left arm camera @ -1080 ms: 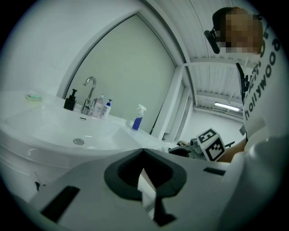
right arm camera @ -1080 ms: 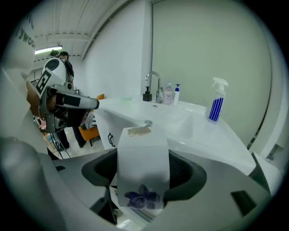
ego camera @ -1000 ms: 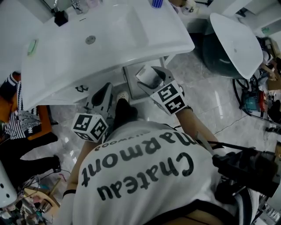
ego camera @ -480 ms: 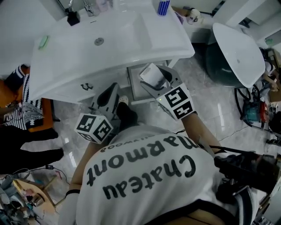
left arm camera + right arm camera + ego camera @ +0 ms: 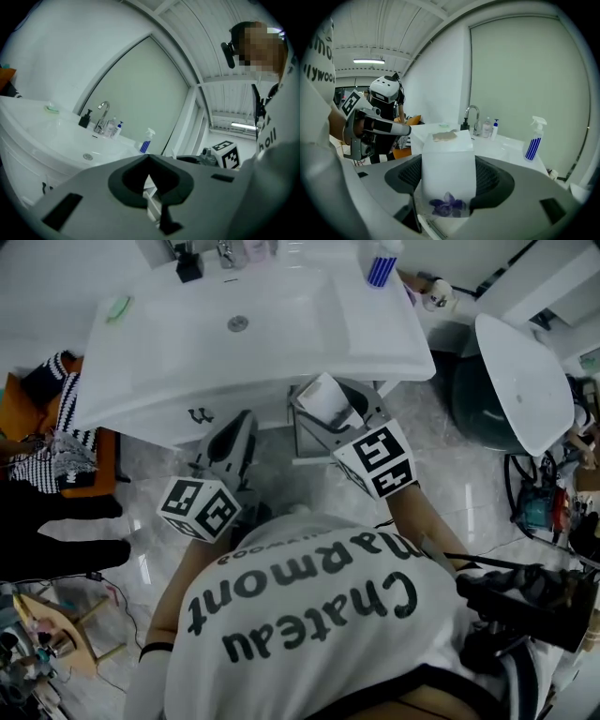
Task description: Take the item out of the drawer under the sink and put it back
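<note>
Right tongs point(image 5: 449, 180) are clamped on the white pack point(image 5: 447, 154), one ribbed dark pad per side, biting the lower half. Grip sits low so the flower print stays just above the pad line and the top stands proud of the jaws. The pack is upright, squarish, with a smooth, slightly glossy wrap. It looks soft, probably tissues, so I judge that a light squeeze is enough and more would crush it. There's a brownish patch on its top face; I can't tell what it is.

Left tongs point(image 5: 150, 161) are pinched together on nothing: the tips meet in a V, with only a thin slit below. They're parked low on my left, well apart from the pack, just out of the way.

Location: the pack is out of the drawer point(image 5: 298, 437), held directly above it and just under the front lip of the sink point(image 5: 281, 343). The drawer is open beneath the right tongs, a thin white frame from what I can see. My read is that the take-out half is done and the put-back is pending, so holding right over the opening keeps the return path short and straight down.

The sink is one hard, glossy white moulded slab with rounded edges. The lip overhangs the right tongs, so watch clearance. Beyond the right tongs are a chrome tap point(image 5: 471, 115) and a blue-striped spray bottle point(image 5: 533, 140), neither in play.
</note>
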{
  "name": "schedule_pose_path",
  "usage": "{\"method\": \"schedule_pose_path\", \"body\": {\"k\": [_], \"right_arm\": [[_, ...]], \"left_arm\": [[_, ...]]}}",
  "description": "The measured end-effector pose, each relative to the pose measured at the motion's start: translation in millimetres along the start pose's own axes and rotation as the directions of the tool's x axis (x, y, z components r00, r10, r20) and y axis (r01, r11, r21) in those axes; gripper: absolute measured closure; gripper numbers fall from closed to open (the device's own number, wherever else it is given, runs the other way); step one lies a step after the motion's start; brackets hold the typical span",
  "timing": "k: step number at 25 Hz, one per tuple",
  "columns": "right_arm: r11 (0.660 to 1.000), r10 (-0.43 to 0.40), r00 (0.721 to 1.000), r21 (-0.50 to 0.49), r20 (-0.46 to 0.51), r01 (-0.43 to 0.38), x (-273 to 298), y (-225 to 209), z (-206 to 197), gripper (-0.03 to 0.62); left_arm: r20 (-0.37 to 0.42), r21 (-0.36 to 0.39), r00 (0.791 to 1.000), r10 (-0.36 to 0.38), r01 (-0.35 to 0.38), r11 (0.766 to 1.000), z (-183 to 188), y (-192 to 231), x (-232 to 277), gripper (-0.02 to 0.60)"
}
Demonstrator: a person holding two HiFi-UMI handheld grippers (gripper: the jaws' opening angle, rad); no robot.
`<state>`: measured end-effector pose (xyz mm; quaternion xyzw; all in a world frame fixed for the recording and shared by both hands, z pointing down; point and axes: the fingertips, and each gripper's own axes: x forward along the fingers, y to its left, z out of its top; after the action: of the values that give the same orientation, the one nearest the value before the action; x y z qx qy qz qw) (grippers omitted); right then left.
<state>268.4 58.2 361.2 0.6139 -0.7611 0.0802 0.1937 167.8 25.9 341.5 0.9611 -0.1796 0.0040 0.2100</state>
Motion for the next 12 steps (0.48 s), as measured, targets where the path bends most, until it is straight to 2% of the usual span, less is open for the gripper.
{"method": "schedule_pose_path", "body": {"k": [12], "right_arm": [[0.995,0.097,0.995,-0.020,0.032,-0.096,67.0,55.5,54.9,0.264]], "left_arm": [[0.028,-0.007,0.994,0.107,-0.107,0.994,28.6,73.1,-58.3,0.574]]}}
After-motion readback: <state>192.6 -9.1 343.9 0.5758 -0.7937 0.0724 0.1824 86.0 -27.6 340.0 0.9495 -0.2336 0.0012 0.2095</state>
